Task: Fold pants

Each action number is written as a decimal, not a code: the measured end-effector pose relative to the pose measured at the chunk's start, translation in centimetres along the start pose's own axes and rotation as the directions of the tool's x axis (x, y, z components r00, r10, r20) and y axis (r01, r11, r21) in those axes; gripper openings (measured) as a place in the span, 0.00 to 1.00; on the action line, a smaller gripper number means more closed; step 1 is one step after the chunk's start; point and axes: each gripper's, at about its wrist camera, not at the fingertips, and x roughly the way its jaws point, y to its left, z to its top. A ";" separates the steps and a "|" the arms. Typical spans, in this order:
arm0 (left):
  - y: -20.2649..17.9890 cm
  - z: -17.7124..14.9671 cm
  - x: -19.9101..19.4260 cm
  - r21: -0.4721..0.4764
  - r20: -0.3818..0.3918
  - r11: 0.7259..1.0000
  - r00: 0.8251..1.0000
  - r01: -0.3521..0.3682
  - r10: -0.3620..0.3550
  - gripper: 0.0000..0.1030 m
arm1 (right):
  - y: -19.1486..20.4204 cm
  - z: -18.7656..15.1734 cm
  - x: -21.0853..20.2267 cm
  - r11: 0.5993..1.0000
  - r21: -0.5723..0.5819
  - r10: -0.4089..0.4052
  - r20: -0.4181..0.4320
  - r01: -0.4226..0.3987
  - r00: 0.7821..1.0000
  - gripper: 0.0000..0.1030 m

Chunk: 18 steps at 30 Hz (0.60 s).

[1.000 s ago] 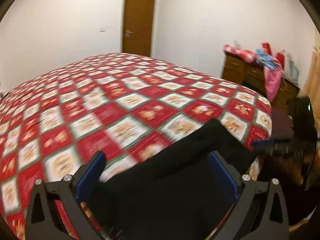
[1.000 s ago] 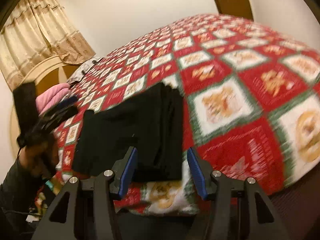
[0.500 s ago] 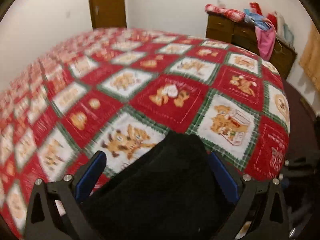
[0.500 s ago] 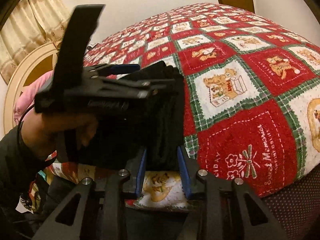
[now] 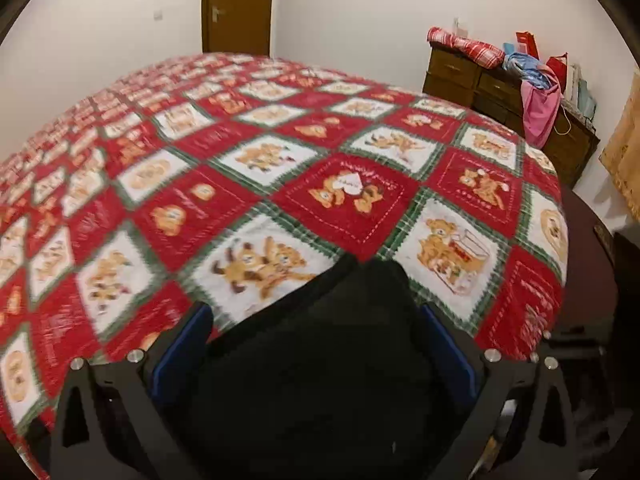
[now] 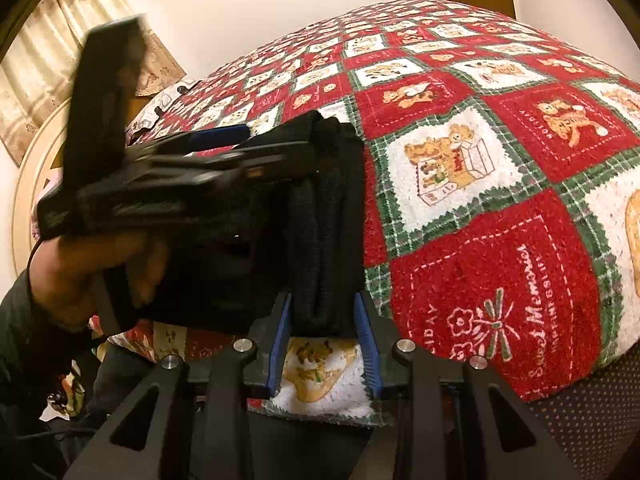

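A red bear blanket (image 5: 348,196) covers the bed. Clothes (image 5: 540,100) lie piled on a brown dresser (image 5: 460,76) near the door (image 5: 238,4).

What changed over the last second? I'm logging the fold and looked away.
The right tool closed on the folded edge of the black pants. The left tool came in over the pants from the left, jaws wide with cloth between them. The pants stayed at the corner of the quilt.

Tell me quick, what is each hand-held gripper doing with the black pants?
Left hand-held gripper: open wide, pants lying between its fingers, not pinched.
Right hand-held gripper: closed on the folded edge of the pants.
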 end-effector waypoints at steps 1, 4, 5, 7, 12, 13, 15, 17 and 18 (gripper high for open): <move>0.1 -0.3 -0.7 0.006 0.013 1.000 1.000 -0.006 0.006 1.00 | 0.0 0.0 0.0 1.000 -0.001 -0.001 0.002 0.001 1.000 0.32; 0.6 -1.1 -1.8 0.021 0.015 0.999 0.999 -0.034 0.034 1.00 | 0.0 -0.1 -0.6 1.000 0.013 0.016 0.026 -0.017 1.000 0.35; 0.9 -1.4 -2.2 0.023 0.016 0.999 0.999 -0.049 0.048 1.00 | -0.1 -0.1 -0.8 0.999 0.022 0.023 0.036 -0.024 0.999 0.35; 1.6 -1.9 -2.7 0.012 0.015 0.998 0.998 -0.066 0.066 1.00 | -0.2 -0.1 -1.1 0.998 0.043 0.032 0.060 -0.035 0.998 0.35; 3.8 -4.1 -4.6 -0.037 0.027 0.992 0.992 -0.119 0.120 1.00 | 1.5 0.0 -2.4 0.998 0.000 -0.055 0.158 0.056 0.986 0.35; 4.1 -4.5 -4.8 -0.044 0.024 0.991 0.991 -0.127 0.128 1.00 | 1.8 0.2 -2.6 0.996 -0.014 -0.083 0.179 0.087 0.980 0.35; 5.1 -5.6 -5.4 -0.070 0.022 0.987 0.989 -0.142 0.144 1.00 | 2.7 0.4 -3.3 0.991 -0.038 -0.119 0.229 0.131 0.966 0.35; 6.1 -6.6 -5.9 -0.095 0.019 0.984 0.988 -0.153 0.155 1.00 | 3.2 0.6 -3.8 0.988 -0.050 -0.127 0.265 0.146 0.956 0.36; 6.6 -7.2 -6.2 -0.108 0.016 0.981 0.986 -0.162 0.165 1.00 | 3.5 0.7 -4.0 0.988 -0.059 -0.119 0.284 0.142 0.951 0.36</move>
